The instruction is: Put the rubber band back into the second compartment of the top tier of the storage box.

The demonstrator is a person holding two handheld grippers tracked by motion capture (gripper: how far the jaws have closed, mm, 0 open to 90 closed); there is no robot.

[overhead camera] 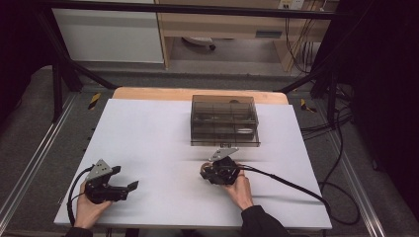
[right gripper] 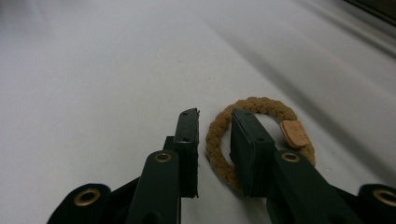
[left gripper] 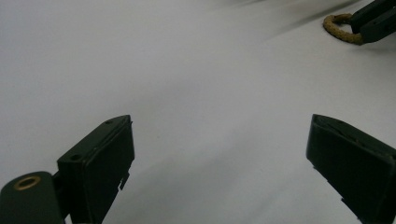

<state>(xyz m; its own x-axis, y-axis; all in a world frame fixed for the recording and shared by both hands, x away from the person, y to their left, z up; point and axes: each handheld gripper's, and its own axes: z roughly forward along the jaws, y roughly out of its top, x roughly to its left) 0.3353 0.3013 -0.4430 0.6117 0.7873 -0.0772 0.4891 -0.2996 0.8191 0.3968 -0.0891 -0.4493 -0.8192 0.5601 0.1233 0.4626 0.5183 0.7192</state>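
1. Right gripper (right gripper: 215, 140) sits low over the white table sheet (overhead camera: 148, 138), in the person's right hand (overhead camera: 241, 190), at about five o'clock from the table's centre in the high view.
2. Look at the right gripper view: a tan braided fabric ring with a small leather-coloured tag (right gripper: 254, 140) lies flat on the sheet, and the jaws straddle its left-hand cord, one outside the loop, one inside it.
3. The jaws stand narrow with the cord between them. Whether the pads already press it, I cannot tell; a sliver of gap shows beside the outer jaw.
4. The tag sits on the ring's rim at about three o'clock in that view, just past the inner jaw.
5. Left gripper (left gripper: 219, 158) is down at seven o'clock on the table in the high view, in the left hand (overhead camera: 89, 207), jaws spread wide with bare sheet between them.
6. From the left gripper view, the ring shows far off at one o'clock, tucked against the other gripper's dark jaws.
7. A smoky transparent plastic compartment box with its lid shut (overhead camera: 225, 121) stands at twelve o'clock from the right gripper, near the table's far edge, apart from the ring.
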